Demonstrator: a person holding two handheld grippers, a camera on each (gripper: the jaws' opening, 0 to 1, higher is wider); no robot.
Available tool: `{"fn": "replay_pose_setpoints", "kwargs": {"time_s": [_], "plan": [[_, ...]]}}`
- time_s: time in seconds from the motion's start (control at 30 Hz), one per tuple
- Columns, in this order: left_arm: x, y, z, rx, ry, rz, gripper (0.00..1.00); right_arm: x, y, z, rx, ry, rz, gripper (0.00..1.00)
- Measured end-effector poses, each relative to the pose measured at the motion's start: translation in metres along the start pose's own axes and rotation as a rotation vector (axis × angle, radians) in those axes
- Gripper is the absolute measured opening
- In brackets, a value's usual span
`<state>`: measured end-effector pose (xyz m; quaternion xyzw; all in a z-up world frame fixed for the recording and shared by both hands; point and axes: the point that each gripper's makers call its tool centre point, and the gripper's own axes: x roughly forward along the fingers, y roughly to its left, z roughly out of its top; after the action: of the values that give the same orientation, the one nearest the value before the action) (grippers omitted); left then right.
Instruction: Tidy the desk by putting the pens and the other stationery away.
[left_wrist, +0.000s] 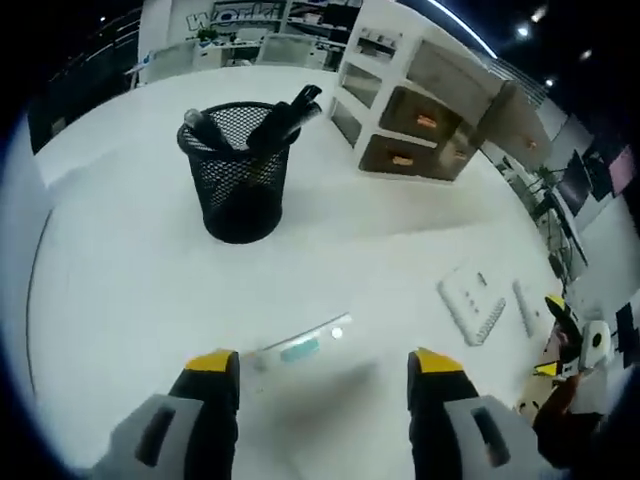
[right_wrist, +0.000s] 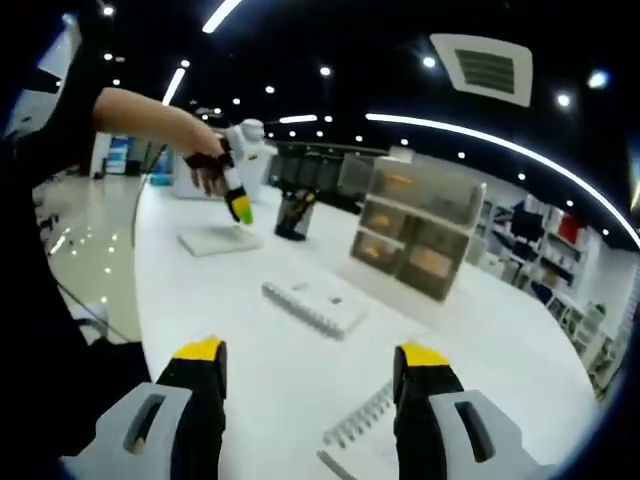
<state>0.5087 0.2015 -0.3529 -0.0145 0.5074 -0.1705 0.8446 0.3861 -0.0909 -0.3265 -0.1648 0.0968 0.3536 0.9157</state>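
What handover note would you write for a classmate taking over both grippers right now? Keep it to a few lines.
Left gripper: open, holding nothing, jaws poised over a clear ruler-like strip on the white desk.
Right gripper: open, holding nothing, hovering above the desk near a spiral-bound notebook.
Done: the black mesh pen holder already has dark pens in it.
Left: the strip, the notebook, and a white keypad-like item lie loose on the desk. The drawer organiser stands at the back; its contents are unclear.
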Motion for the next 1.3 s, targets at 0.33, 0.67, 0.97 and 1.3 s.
{"fn": "replay_pose_setpoints", "kwargs": {"time_s": [0.33,0.67,0.97,1.3], "plan": [[0.01,0.004,-0.008,-0.016,0.051,0.088,0.66,0.0,0.006,0.0,-0.014,0.015,0.005,0.64],[0.019,0.016,-0.016,-0.048,0.121,0.172,0.66,0.001,0.008,0.0,-0.017,0.014,0.01,0.64],[0.023,0.021,-0.003,-0.112,0.091,0.177,0.66,0.004,0.011,-0.002,-0.008,0.013,0.023,0.64],[0.028,0.016,-0.005,-0.121,0.085,0.204,0.67,0.006,0.011,-0.002,-0.002,0.016,0.019,0.64]]}}
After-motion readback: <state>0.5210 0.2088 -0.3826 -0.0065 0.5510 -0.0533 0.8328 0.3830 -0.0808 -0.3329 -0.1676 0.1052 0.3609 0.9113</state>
